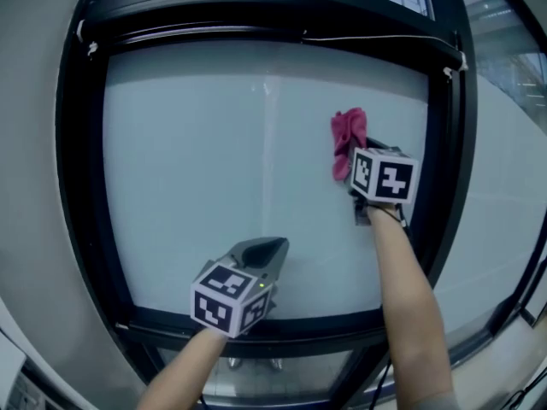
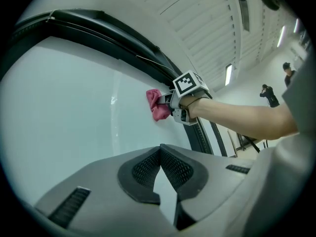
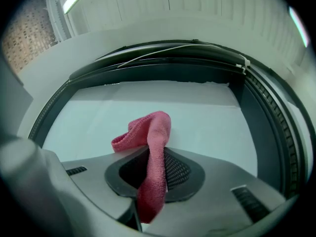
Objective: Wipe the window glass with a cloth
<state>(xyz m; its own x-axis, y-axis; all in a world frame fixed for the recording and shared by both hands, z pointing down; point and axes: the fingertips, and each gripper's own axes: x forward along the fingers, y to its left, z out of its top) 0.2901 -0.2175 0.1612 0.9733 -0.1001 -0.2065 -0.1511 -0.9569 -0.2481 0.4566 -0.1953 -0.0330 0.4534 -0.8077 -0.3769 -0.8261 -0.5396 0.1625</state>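
Observation:
A frosted pale window pane (image 1: 222, 169) fills a black frame (image 1: 85, 186). My right gripper (image 1: 359, 156) is shut on a pink cloth (image 1: 347, 139), which is bunched against the right part of the glass. In the right gripper view the cloth (image 3: 150, 157) hangs between the jaws and folds over at the top toward the pane (image 3: 207, 117). My left gripper (image 1: 265, 250) is shut and holds nothing, low near the pane's bottom edge. From the left gripper view I see the cloth (image 2: 157, 105) and the right gripper's marker cube (image 2: 188, 84) against the glass (image 2: 74, 107).
A thin white cord (image 1: 376, 41) runs along the top of the black frame. More glazing (image 1: 504, 186) continues to the right of the frame. Two people (image 2: 269, 94) stand far off in the room in the left gripper view.

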